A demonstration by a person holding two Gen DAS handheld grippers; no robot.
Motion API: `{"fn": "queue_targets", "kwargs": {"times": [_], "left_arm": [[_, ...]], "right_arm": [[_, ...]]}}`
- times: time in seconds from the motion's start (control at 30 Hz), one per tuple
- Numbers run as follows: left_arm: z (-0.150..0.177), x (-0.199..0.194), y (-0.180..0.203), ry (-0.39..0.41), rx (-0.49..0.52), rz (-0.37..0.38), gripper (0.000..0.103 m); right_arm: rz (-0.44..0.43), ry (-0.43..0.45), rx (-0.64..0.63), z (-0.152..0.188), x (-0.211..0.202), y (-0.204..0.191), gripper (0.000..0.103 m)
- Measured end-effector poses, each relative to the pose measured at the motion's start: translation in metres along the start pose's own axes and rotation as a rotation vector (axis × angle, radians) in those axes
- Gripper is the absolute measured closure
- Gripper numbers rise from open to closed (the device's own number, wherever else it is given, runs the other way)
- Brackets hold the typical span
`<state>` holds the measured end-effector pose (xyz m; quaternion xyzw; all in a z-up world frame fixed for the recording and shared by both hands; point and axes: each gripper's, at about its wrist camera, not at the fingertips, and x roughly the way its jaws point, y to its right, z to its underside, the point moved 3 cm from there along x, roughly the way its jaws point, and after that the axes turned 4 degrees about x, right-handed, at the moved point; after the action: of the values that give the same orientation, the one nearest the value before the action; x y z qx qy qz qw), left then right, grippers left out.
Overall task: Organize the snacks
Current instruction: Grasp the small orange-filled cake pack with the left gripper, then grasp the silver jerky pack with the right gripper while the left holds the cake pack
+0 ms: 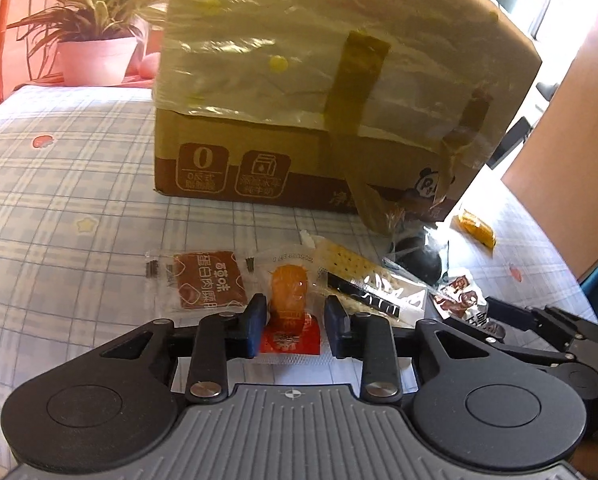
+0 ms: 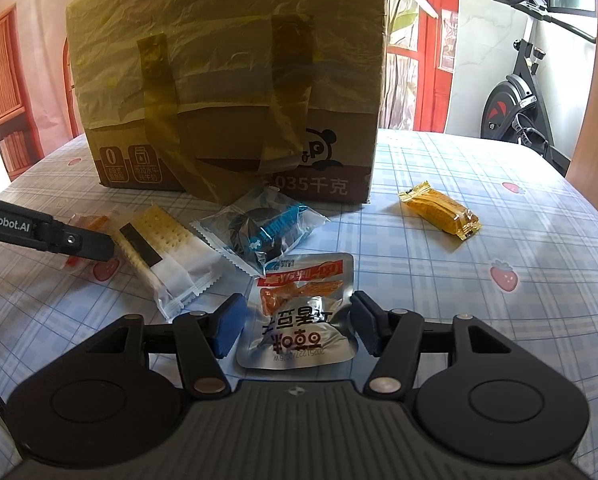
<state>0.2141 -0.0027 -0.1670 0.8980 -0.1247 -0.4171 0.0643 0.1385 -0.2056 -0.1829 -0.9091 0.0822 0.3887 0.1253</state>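
- The left tool (image 1: 295,322) is sitting at its narrowest, with its two pads closing on the small orange-and-red snack packet (image 1: 290,312) that is lying flat on the checked surface (image 1: 59,200), just in front of the taped cardboard box (image 1: 299,100).
- The pads appear to be meeting the packet at its sides; the wrapper looks thin and slippery, so the grip is probably best tested with a slow lift before any swing toward the box.
- The brown meat-snack packet (image 1: 207,280) is lying just beside it on one side and the cracker packet (image 1: 355,272) on the other, its clear edge seemingly overlapping the orange one; lifting straight up should keep both from being dragged along.
- The right tool (image 2: 297,326) is hanging half open around the silver foil pouch (image 2: 299,312), its pads standing apart from the pouch edges, so nothing is being held there.
- Keeping the right tool quiet while the left one is working seems wise, since the two are crowding the same patch and the left tool's finger (image 2: 87,242) is reaching close to the crackers in the right wrist view.
- The dark cookie packet (image 2: 261,228) and the yellow candy packet (image 2: 441,212) are waiting near the box, untouched.
- Where the snacks belong is not showing; the box looks taped shut on this face.
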Motion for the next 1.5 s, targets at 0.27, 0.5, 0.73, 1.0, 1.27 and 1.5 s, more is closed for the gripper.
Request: {"fn": "queue_targets", "kwargs": {"times": [0.27, 0.5, 0.73, 1.0, 1.27, 1.5], "left_arm": [[0.002, -0.016, -0.004, 0.032, -0.018, 0.004, 0.07], [0.004, -0.023, -0.006, 0.043, -0.023, 0.007, 0.07], [0.005, -0.03, -0.008, 0.062, -0.033, 0.012, 0.07], [0.006, -0.034, -0.009, 0.066, -0.039, 0.026, 0.07], [0.007, -0.036, -0.01, 0.066, -0.042, 0.032, 0.07], [0.007, -0.036, -0.01, 0.064, -0.047, 0.034, 0.07]], "right_arm": [[-0.003, 0.001, 0.003, 0.0, 0.0, -0.001, 0.042], [-0.011, 0.033, 0.01, 0.001, -0.008, 0.0, 0.047], [-0.005, 0.049, 0.023, 0.002, -0.015, 0.002, 0.069], [-0.013, 0.014, 0.036, 0.001, -0.019, 0.003, 0.061], [-0.016, -0.033, 0.04, 0.003, -0.012, 0.001, 0.039], [-0.002, -0.041, -0.034, 0.002, -0.007, -0.007, 0.054]]}}
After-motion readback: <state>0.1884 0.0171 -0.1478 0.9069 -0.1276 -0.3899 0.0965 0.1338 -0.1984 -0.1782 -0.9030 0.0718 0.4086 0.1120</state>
